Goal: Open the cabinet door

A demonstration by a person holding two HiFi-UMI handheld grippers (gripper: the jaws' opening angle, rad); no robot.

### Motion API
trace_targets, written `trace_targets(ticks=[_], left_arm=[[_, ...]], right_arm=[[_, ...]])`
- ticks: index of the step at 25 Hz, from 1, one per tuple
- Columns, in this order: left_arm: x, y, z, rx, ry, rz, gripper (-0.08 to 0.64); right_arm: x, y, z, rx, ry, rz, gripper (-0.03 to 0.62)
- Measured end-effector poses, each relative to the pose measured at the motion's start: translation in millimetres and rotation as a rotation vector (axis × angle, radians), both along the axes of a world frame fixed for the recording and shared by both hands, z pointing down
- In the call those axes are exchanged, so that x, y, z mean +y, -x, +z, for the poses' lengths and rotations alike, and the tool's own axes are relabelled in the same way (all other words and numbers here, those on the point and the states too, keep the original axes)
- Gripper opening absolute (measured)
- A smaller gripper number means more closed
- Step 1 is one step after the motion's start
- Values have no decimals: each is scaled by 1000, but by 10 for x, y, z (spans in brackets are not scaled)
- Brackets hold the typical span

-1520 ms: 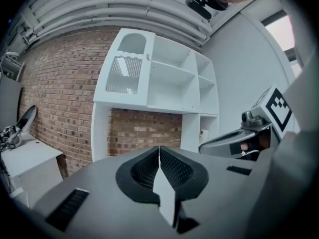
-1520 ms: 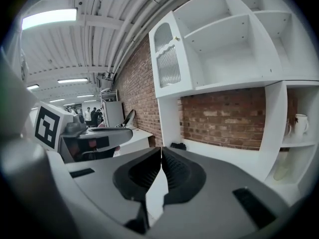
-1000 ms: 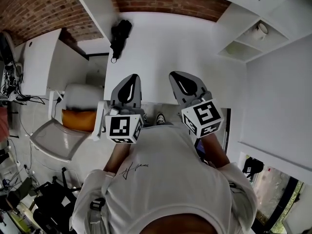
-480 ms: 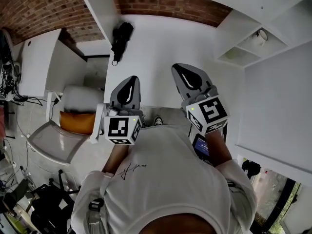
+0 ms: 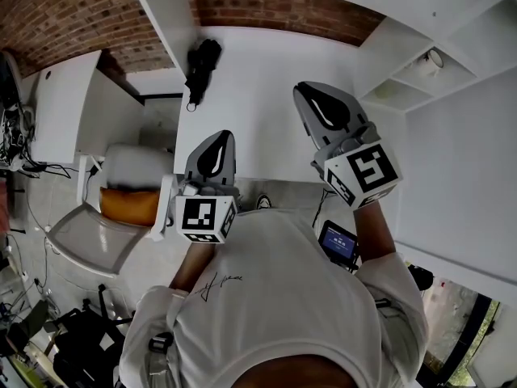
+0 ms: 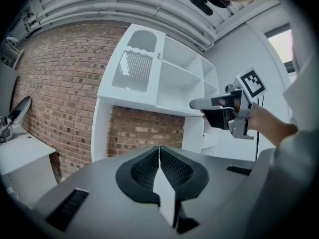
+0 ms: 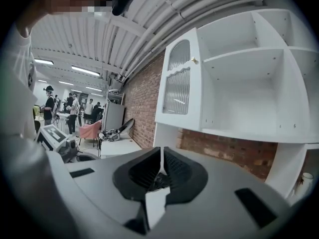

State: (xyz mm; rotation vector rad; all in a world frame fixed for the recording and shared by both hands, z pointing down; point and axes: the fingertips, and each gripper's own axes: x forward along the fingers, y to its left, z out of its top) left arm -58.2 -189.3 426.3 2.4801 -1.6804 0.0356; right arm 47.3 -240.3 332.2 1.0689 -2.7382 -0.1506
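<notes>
- Right gripper view alone shows the far room at its left edge: a ribbed ceiling with strip lights, people (image 7: 60, 106) standing, a pink chair (image 7: 89, 130); the brick wall (image 7: 142, 98) runs back behind the furniture.
- white cabinet (image 7: 249, 83) fills the right of that frame; its open shelves lie to the right; the cabinet door (image 7: 178, 83), with ribbed panes, covers the left compartment at upper centre and looks flush with the front; the head view shows only the open shelves, at its upper right, and not the door.
- white counter (image 5: 266, 95) spreads across the middle of the head view, beneath both tools.
- chair with an orange cushion (image 5: 129, 203) stands at middle left of the head view, beside the counter.
- right gripper (image 5: 313, 91) sits higher in the head view than the left gripper (image 5: 218, 136); each one's own view shows its jaws clenched together with nothing between them; the left gripper view catches the right one side-on before the shelves, apart from the door.
- black object (image 5: 202, 59) lies at the counter's upper left; too dark to name.
- small lit screen (image 5: 338, 243) shows below the right gripper, by the person's arm.
- knob (image 7: 193, 59) sits on the door's right edge, untouched.
</notes>
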Motion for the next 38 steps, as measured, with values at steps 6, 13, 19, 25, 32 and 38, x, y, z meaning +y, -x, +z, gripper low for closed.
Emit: trace_targets(ticks=[6,13,19,25,32,38], left_arm=[[34,-1,41,2,14,15,17],[51,4,80,1,24,25,17],[30,113,76,-12,16,5,17],[-17,247,27,-12,10,-22,17],[64,293,105,-3,15,-34,17],[58,374,66,-8,15,-58,17]], right_arm=[[-197,-30,-388,-19,-55,-14,28],[-519,-30,-675,-8,-125,30,28],[-782,65,-866,-37,-148,65,29],[-1104,244,-1057,-123,-122,67,29],[-1511,335,-1148,-151,-101,105,127],[-1805,306,-1423,-212,-117,181,160]])
